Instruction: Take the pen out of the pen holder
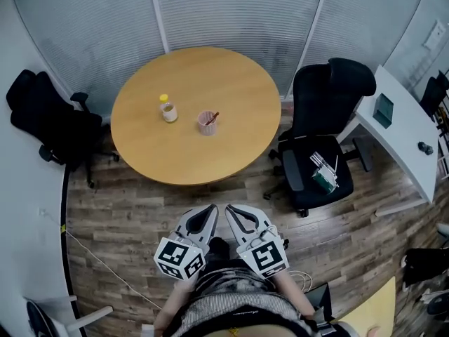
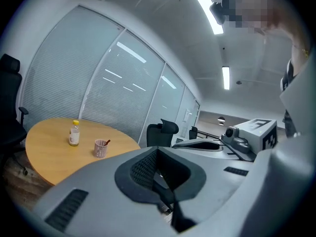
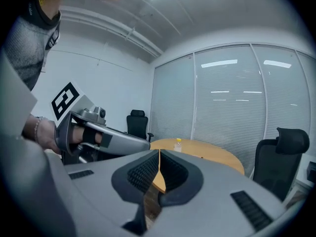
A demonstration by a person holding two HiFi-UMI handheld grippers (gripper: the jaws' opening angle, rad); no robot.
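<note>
Approach not begun: left gripper (image 1: pixel 209 213) and right gripper (image 1: pixel 233 213), lower centre, pressed together and empty. Next, reach the pen holder (image 1: pixel 205 124) above, spread one, pinch the pen (image 1: pixel 212 117).

- An office meeting room.
- Round wooden table (image 1: pixel 196 114) with black swivel chairs (image 1: pixel 324 135) around it.
- Blinds (image 1: pixel 231 12) over glass partition walls.
- White desk (image 1: pixel 403 128) at the side; ceiling strip lights (image 2: pixel 225 77).

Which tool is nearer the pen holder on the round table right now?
Left, narrowly. The left tool is held straight before the pen holder; the right tool is offset rightward. Both are off the table.
</note>
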